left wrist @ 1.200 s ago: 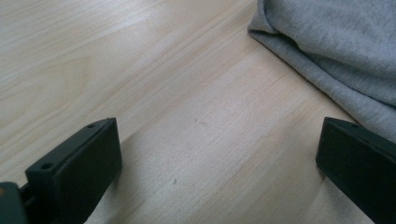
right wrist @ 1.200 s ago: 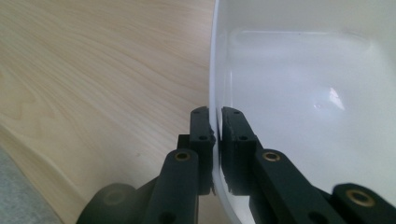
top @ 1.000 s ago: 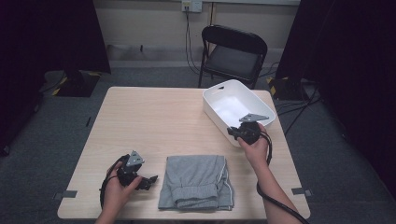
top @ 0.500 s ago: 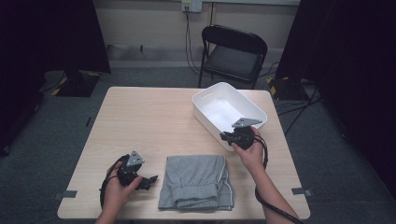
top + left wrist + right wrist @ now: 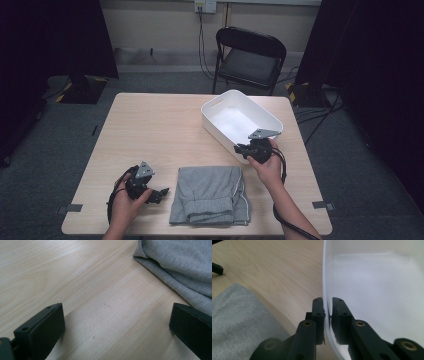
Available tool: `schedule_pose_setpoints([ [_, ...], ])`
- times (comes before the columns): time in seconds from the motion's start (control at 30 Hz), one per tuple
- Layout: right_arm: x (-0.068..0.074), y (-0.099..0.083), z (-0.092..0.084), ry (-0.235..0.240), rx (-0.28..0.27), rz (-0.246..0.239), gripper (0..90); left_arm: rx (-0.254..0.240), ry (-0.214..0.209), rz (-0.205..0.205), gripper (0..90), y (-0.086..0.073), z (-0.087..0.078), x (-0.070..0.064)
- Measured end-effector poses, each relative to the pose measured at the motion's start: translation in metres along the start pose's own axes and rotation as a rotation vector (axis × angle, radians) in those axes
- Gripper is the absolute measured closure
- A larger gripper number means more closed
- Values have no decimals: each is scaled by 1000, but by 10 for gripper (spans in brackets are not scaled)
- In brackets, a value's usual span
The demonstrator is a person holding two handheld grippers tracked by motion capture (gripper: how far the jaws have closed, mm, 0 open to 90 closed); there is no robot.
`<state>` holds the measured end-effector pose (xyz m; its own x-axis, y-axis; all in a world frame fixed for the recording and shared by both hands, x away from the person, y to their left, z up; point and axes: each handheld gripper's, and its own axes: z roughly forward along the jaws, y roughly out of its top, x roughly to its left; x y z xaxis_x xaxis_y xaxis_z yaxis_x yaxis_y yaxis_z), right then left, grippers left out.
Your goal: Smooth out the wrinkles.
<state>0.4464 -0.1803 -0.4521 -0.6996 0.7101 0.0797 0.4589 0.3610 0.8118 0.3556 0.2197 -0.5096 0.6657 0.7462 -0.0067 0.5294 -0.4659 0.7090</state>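
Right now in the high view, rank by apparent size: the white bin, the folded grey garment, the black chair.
1. black chair, though it stands farthest off
2/3. white bin and folded grey garment look alike; unranked.

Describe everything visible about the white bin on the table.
The white bin is a rectangular, open-topped tub, plastic by its look, with rounded corners, a handle slot in its far end and nothing inside. It sits angled on the table's right half. The right gripper pinches its near rim, one jaw inside, one outside.
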Motion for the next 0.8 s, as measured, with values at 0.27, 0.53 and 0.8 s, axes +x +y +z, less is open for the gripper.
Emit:
schedule_pose_setpoints([
  [0.27,-2,8,-10,-69,26,1,582,0,1,2,0,0,0,0],
  [0.53,-6,22,-28,-93,1,12,521,0,1,3,0,0,0,0],
  [0.8,-23,18,-45,-201,25,43,417,0,1,2,0,0,0,0],
])
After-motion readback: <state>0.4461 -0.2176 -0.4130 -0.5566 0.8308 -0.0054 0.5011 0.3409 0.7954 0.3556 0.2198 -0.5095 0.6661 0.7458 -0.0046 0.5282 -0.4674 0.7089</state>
